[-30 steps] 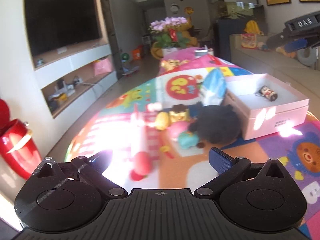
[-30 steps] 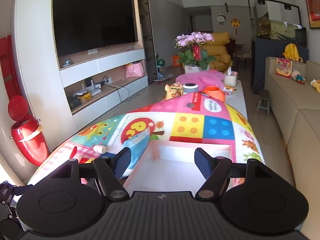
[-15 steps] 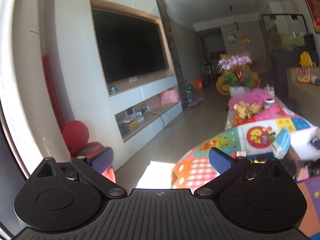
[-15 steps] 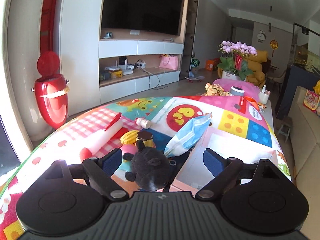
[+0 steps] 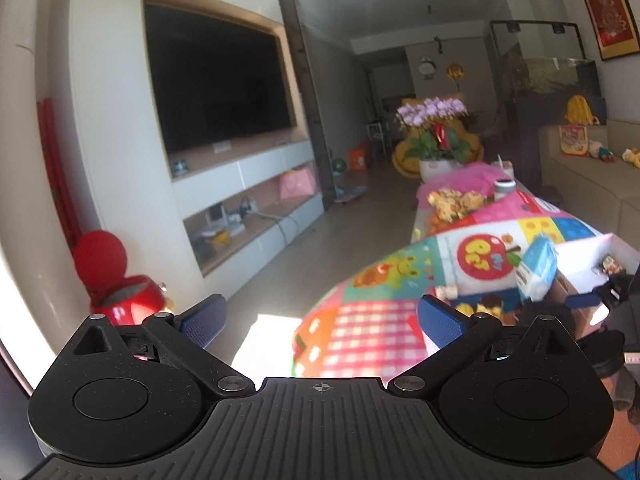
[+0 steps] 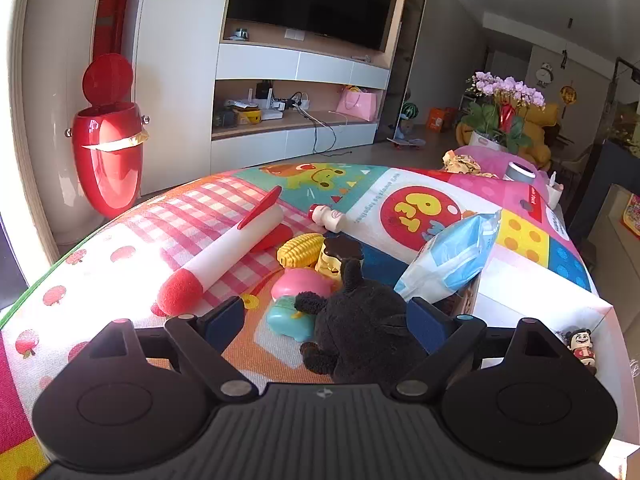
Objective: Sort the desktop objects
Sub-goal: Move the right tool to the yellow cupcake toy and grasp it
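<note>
My right gripper point(image 6: 326, 320) is open low over the colourful mat, and a black plush toy point(image 6: 360, 328) lies between its fingers with a gap on the left side. Ahead of the plush lie a pink toy point(image 6: 300, 284), a teal toy point(image 6: 288, 320), a yellow corn point(image 6: 300, 250), a red-and-white rocket point(image 6: 224, 256) and a small white bottle point(image 6: 330, 218). A blue wipes pack point(image 6: 452, 256) leans on the white box point(image 6: 540, 292), which holds a small figurine point(image 6: 582, 346). My left gripper point(image 5: 320, 320) is open and empty, off the table's left edge above the floor.
A red bin point(image 6: 108, 152) stands on the floor to the left, by the TV wall unit point(image 6: 296, 120). Farther down the table are crumpled paper point(image 6: 462, 164), a grey can point(image 6: 520, 170) and potted flowers point(image 6: 504, 108). A sofa point(image 5: 580, 184) runs along the right.
The left gripper swung up and away to the left, from the toys toward the room. The right gripper moved left and down from above the box to the black plush, and its jaws widened.
</note>
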Tool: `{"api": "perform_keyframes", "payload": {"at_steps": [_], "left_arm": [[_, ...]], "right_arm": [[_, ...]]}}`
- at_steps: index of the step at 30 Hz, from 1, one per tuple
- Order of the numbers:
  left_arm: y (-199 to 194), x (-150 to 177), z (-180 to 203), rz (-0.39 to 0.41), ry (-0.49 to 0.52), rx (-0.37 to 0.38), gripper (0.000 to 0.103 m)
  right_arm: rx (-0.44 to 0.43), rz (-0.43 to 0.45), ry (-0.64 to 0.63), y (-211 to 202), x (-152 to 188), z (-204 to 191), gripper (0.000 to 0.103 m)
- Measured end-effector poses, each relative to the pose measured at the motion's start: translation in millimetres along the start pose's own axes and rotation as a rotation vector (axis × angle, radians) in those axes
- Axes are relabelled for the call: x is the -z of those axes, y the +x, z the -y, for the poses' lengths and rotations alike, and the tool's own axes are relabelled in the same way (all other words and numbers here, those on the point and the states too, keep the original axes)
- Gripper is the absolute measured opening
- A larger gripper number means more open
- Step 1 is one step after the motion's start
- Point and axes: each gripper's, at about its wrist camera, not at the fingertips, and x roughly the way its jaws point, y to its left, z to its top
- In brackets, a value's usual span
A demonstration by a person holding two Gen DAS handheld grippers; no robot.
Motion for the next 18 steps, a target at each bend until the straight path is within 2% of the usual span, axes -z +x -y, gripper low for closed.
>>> {"api": "perform_keyframes", "payload": {"at_steps": [6,7,8,10,13,15,18], "left_arm": [[66,76,40,-0.161,-0.092,0.191,0.103],[75,84,48,-0.174,-0.097,0.195,0.103],[83,88,55,-0.181,-0.094,0.191,0.103],[97,90,67,-0.183,-0.079,0.186,0.103],[120,84,85,-0.189,-0.057,0.197,0.100],[134,83,97,-0.196,-0.023,0.172,0.072],[152,84,103,-0.224,-0.030,0.163,0.065]], "right_arm": [[0.034,0.016,-0.079,-11,20,1,0.085],[0.037,0.027,-0.099,-16,21,1,0.076],[0.036,0.032,-0.123,-21,21,3,0.060],[0.030,0.037,-0.132,-28,22,6,0.045],[0.017,0.062,-0.099,-36,21,12,0.045],[0.008,0.064,-0.079,-34,17,15,0.045],[0.010,0.077,-0.072,-27,9,15,0.045]]}}
